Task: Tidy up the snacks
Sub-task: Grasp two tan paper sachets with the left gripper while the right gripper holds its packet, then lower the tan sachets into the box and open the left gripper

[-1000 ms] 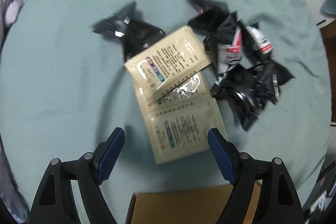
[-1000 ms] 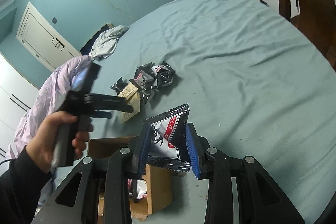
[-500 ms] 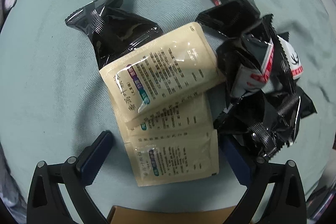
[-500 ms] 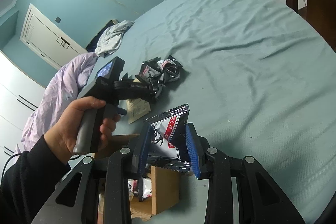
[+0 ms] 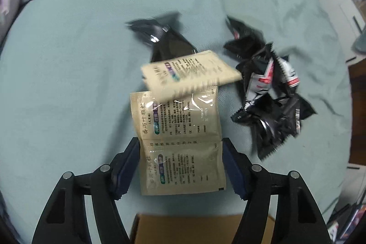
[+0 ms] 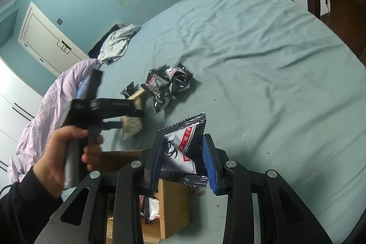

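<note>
Up comes the beige sachet strip [image 5: 180, 148] w/ the left tongs [image 5: 180, 166], off the bed [image 5: 80, 61] vs half a sec back; jaws closing on its lower sachet, top one blurred. Right tongs [image 6: 183, 161] clamp a black-white snack pack [image 6: 183, 141] over the cardboard box [image 6: 173, 205]; black packs [image 5: 270, 93] lie beside

Beige sachets [image 5: 183, 148] with dark print, black-and-white snack packets [image 5: 267, 93] with red labels, teal bedsheet [image 5: 68, 84].
</note>
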### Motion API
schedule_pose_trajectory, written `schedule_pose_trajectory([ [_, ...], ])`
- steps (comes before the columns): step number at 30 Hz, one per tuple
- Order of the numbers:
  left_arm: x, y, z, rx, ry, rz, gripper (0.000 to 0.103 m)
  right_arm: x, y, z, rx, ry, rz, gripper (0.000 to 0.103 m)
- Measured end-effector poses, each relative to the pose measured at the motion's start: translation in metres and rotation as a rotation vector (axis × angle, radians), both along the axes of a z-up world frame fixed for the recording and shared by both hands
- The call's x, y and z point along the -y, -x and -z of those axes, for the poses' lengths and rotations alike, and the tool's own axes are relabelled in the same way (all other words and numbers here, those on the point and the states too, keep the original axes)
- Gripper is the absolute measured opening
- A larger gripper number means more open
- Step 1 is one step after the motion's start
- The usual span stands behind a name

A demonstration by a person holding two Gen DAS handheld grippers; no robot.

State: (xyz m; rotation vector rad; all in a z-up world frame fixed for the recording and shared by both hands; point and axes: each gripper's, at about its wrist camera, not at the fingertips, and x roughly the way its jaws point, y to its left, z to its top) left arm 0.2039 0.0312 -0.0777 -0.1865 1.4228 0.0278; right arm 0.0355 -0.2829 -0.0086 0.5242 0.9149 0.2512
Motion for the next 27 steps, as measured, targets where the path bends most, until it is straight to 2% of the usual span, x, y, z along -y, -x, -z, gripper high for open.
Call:
schedule_pose_trajectory([
  [3,-0.006,0.021,-0.036,0.065,0.007,0.023,0.070,0.003,0.003,0.002,-0.013,-0.077,-0.020,0.032],
  [6,-0.015,0.045,-0.074,0.128,0.106,0.024,0.070,0.008,0.007,0.002,-0.011,-0.120,-0.026,0.032],
  [8,-0.019,0.061,-0.096,0.164,0.148,0.037,0.070,0.009,0.007,0.001,-0.005,-0.111,-0.018,0.032],
  [11,-0.011,0.083,-0.117,0.217,0.080,0.108,0.070,0.007,0.009,0.000,-0.002,-0.080,-0.010,0.032],
  [14,-0.003,0.113,-0.131,0.254,0.054,0.196,0.070,0.002,0.013,-0.004,0.012,-0.050,-0.014,0.032],
  [16,0.006,0.136,-0.137,0.272,0.051,0.247,0.070,-0.004,0.015,-0.007,0.023,-0.040,-0.019,0.032],
  [21,0.024,0.169,-0.127,0.323,0.036,0.324,0.070,-0.010,0.019,-0.010,0.016,-0.055,-0.039,0.032],
  [25,0.035,0.187,-0.108,0.431,-0.033,0.378,0.070,-0.012,0.021,-0.013,0.038,-0.029,-0.045,0.032],
  [27,0.042,0.189,-0.097,0.413,-0.052,0.412,0.070,-0.012,0.019,-0.013,0.041,-0.028,-0.039,0.032],
])
